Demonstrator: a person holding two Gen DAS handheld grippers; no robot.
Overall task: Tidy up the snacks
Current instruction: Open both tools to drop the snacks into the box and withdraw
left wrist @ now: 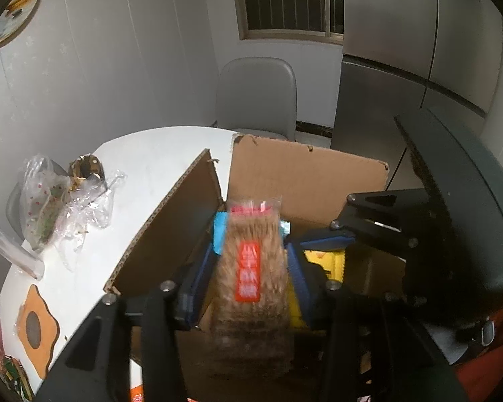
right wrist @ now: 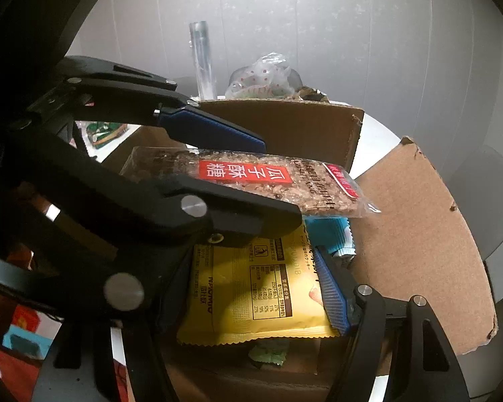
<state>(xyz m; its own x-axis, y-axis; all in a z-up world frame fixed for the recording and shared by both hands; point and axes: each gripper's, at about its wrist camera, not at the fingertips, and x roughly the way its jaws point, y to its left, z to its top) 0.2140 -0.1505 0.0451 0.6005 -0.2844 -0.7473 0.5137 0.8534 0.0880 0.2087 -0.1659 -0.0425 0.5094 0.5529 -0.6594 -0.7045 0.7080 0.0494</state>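
Note:
My left gripper (left wrist: 249,268) is shut on a clear-wrapped brown seed brittle bar (left wrist: 251,268) with a red label, and holds it above the open cardboard box (left wrist: 305,174). The same bar (right wrist: 251,181) and the left gripper (right wrist: 238,181) show in the right wrist view, over the box (right wrist: 415,234). A yellow snack packet (right wrist: 251,294) and a blue packet (right wrist: 335,234) lie inside the box. My right gripper (right wrist: 251,294) is open over the box, its blue pads (right wrist: 333,288) either side of the yellow packet. The right gripper body (left wrist: 452,227) shows in the left wrist view.
The box stands on a white round table (left wrist: 151,160). Crumpled clear bags with snacks (left wrist: 57,207) and a clear tube (right wrist: 203,60) lie on the table beyond the box. An orange coaster (left wrist: 37,328) is at the near left. A grey chair (left wrist: 256,97) stands behind the table.

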